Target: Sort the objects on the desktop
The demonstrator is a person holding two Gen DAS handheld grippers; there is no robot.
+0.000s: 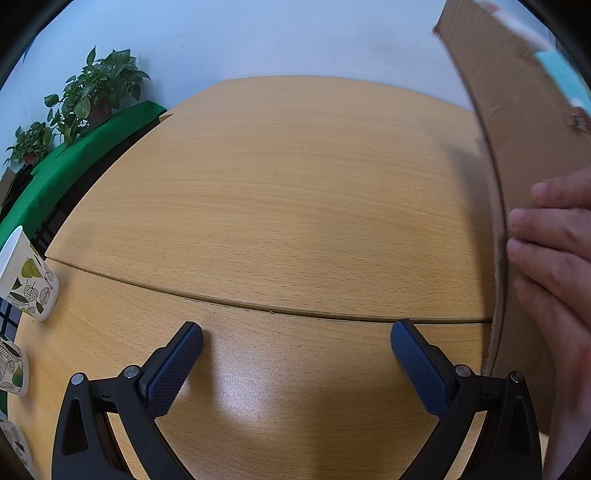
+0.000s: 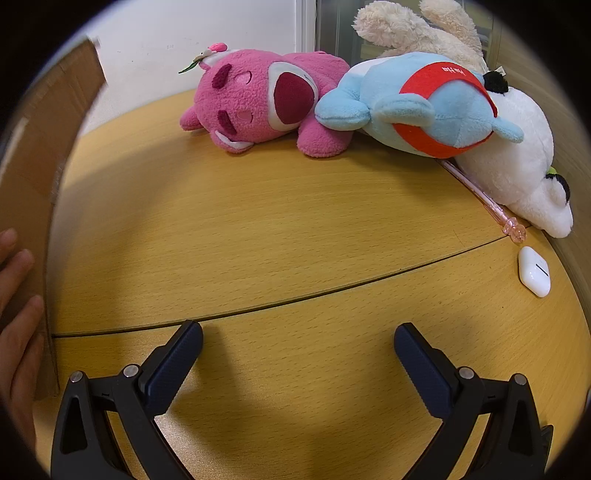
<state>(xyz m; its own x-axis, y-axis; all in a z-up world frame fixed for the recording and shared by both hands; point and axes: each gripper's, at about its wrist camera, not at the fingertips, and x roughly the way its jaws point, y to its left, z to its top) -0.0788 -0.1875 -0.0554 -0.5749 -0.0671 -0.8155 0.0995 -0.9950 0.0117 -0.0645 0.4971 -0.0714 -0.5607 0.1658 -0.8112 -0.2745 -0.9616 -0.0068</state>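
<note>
A pink plush bear (image 2: 258, 103) lies on its side at the far edge of the wooden table (image 2: 295, 229), touching a blue-and-red plush toy (image 2: 424, 107) that leans over it from the right. Behind that toy sits a cream plush (image 2: 413, 26), and a white plush (image 2: 517, 158) lies against the table's right edge. A pink pen (image 2: 480, 195) runs along the white plush — its decorated end pointing toward a white earbud case (image 2: 534, 271) just beside it. The right gripper (image 2: 297, 343) hovers over bare table near the seam, its jaws wide apart and holding nothing. A cardboard box (image 2: 40, 147) stands at the left of this view, with a bare hand (image 2: 18, 314) pressed against its wall. The left gripper (image 1: 295, 341) is likewise spread wide and empty above the table (image 1: 277, 184); the same box (image 1: 517, 129) and hand (image 1: 554, 258) appear on its right. Leaf-patterned cups (image 1: 26, 277) stand at the left edge — beyond them, potted plants (image 1: 96, 88) on a green surface (image 1: 66, 162).
</note>
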